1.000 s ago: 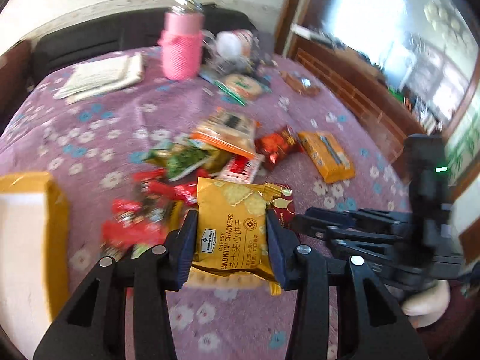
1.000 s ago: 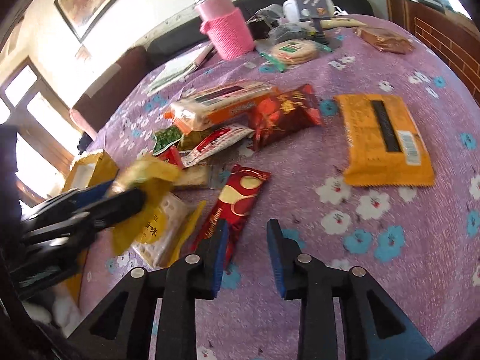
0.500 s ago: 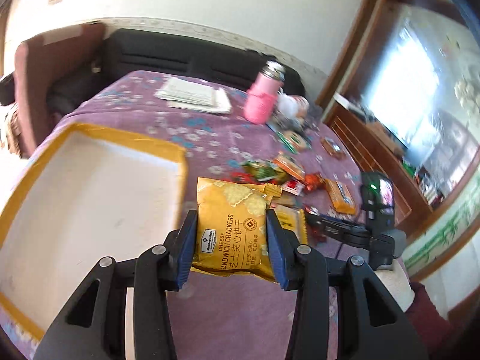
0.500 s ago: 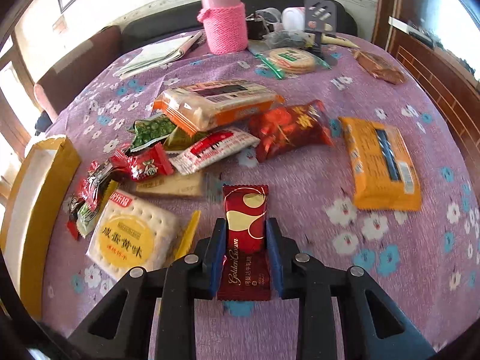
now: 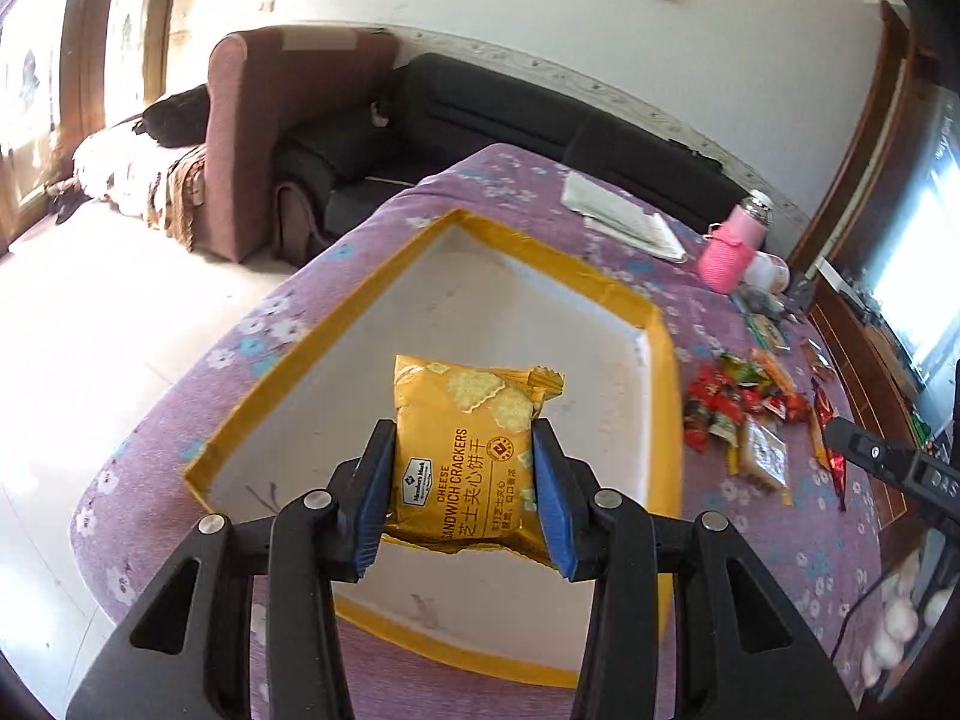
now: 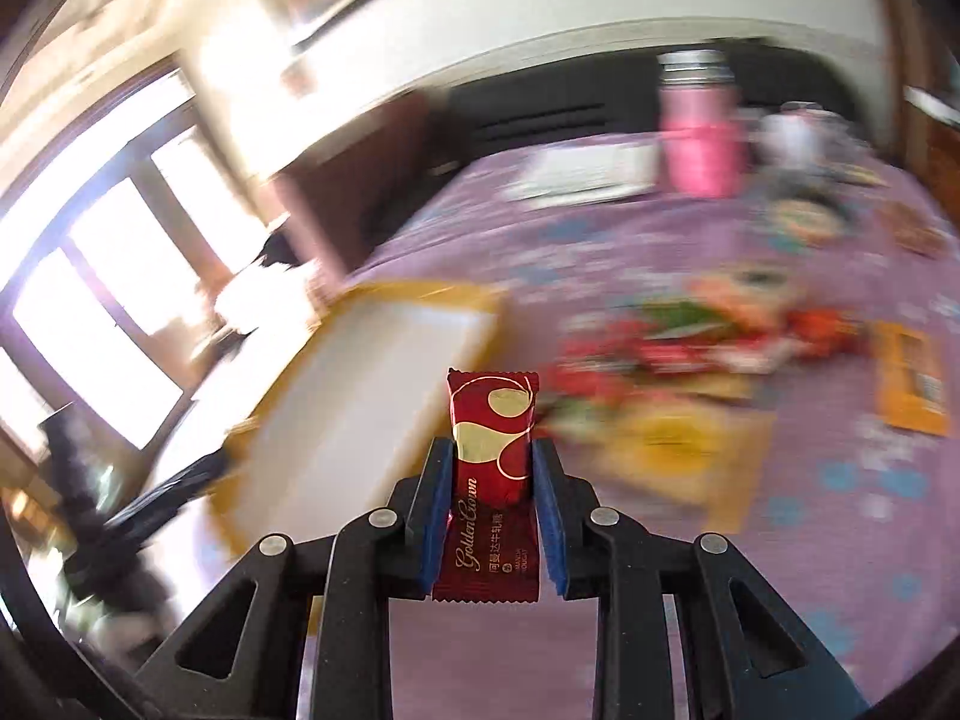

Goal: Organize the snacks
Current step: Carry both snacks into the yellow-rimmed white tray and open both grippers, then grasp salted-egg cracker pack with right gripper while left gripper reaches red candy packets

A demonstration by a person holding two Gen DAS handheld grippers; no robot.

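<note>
Since the earlier frames, your left gripper [image 5: 462, 492] has carried the cheese cracker packet [image 5: 465, 450] away from the snack pile [image 5: 744, 402] to a position over the yellow-rimmed tray [image 5: 657, 360], and your right gripper [image 6: 487, 510] has lifted the red nougat bar [image 6: 489, 468] off the purple tablecloth [image 6: 840, 510]. Each gripper's jaws are closed narrowly on its wrapper, pads pressing both long edges, with both items clear of the table. The step in hand is transport to the tray, whose white floor looks bare. The next move probably calls for lowering the packet toward the tray floor and opening the left jaws, then bringing the nougat bar across the near rim. Leave room so that the two grippers do not meet; the right-wrist view is blurred, so the bar's clearance over the rim cannot be judged.
</note>
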